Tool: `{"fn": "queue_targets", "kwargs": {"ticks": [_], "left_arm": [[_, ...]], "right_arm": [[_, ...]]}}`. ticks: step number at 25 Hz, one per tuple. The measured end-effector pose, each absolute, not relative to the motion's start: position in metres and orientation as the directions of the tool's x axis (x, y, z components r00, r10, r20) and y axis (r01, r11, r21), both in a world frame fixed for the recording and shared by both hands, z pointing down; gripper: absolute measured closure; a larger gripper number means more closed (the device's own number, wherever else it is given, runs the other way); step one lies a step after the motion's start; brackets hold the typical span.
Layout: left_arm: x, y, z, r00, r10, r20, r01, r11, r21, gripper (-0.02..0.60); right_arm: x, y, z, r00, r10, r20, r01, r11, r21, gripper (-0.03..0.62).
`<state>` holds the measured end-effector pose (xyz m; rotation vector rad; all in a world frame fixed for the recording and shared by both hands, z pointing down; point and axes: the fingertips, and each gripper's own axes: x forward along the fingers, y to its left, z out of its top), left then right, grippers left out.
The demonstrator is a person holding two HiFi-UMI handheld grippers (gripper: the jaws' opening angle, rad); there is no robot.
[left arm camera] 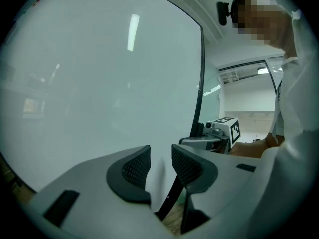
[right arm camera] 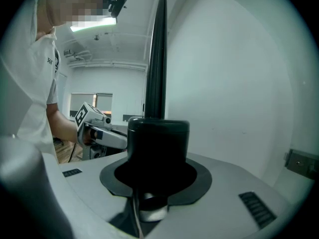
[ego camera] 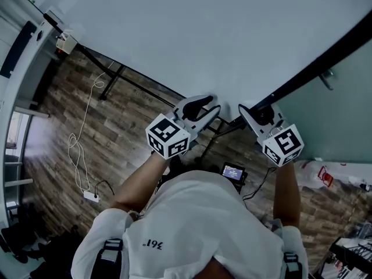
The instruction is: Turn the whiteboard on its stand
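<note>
The whiteboard (ego camera: 203, 34) fills the upper head view, tilted, with a black frame bar (ego camera: 325, 54) along its right side. My right gripper (ego camera: 256, 112) is shut on a black round knob (right arm camera: 158, 143) at the foot of that bar (right arm camera: 157, 59), which rises straight up from the jaws. My left gripper (ego camera: 210, 106) sits at the board's lower edge, just left of the right one. Its jaws (left arm camera: 160, 158) stand a little apart. The board's white face (left arm camera: 99, 83) lies behind them, and the black edge (left arm camera: 201, 83) runs down into the gap low down.
Black stand legs (ego camera: 116, 77) cross the wooden floor (ego camera: 133, 132) under the board. A white cable (ego camera: 78, 150) loops down to a plug block (ego camera: 90, 196) at the left. A small lit screen (ego camera: 232, 171) sits below the grippers. A glass wall (ego camera: 349, 115) stands to the right.
</note>
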<state>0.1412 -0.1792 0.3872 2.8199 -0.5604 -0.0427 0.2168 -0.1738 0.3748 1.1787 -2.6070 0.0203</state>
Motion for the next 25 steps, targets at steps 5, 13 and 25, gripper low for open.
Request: {"fn": "queue_targets", "kwargs": {"ticks": [5, 13, 25], "left_arm": [[0.142, -0.173, 0.387, 0.928, -0.373, 0.018, -0.364, -0.892, 0.267, 0.457], [0.148, -0.163, 0.388, 0.935, -0.354, 0.019, -0.345, -0.898, 0.275, 0.457], [0.14, -0.156, 0.392, 0.929, -0.369, 0.028, -0.36, -0.885, 0.296, 0.457]], "right_arm": [[0.231, -0.159, 0.373, -0.632, -0.731, 0.259, -0.735, 0.671, 0.101, 0.439], [0.241, -0.148, 0.371, -0.631, -0.727, 0.269, -0.732, 0.674, 0.105, 0.439], [0.237, -0.149, 0.369, -0.626, -0.731, 0.274, -0.734, 0.67, 0.11, 0.439]]}}
